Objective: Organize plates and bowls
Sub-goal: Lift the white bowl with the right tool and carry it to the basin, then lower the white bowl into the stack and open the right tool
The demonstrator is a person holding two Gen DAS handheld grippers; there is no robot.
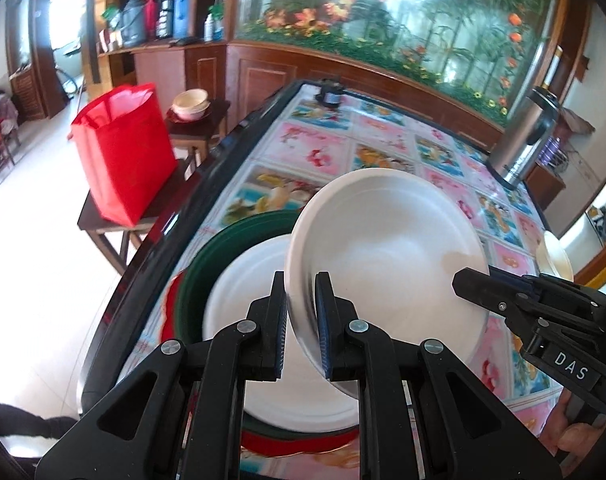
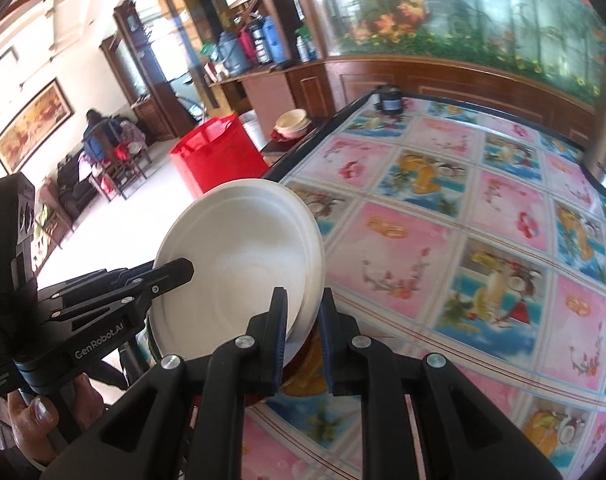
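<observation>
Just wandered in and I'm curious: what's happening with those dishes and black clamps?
A person holds two black clamp tools. The left gripper and right gripper both pinch the rim of one shallow white bowl, held tilted above the flower-patterned table. Below it lies a white plate in a dark green dish.

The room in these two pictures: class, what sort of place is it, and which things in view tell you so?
Most likely a family home's dining or living area: a table under a flowered cloth, a big fish tank built into wooden cabinets, and a shelf of flasks beside it.
</observation>
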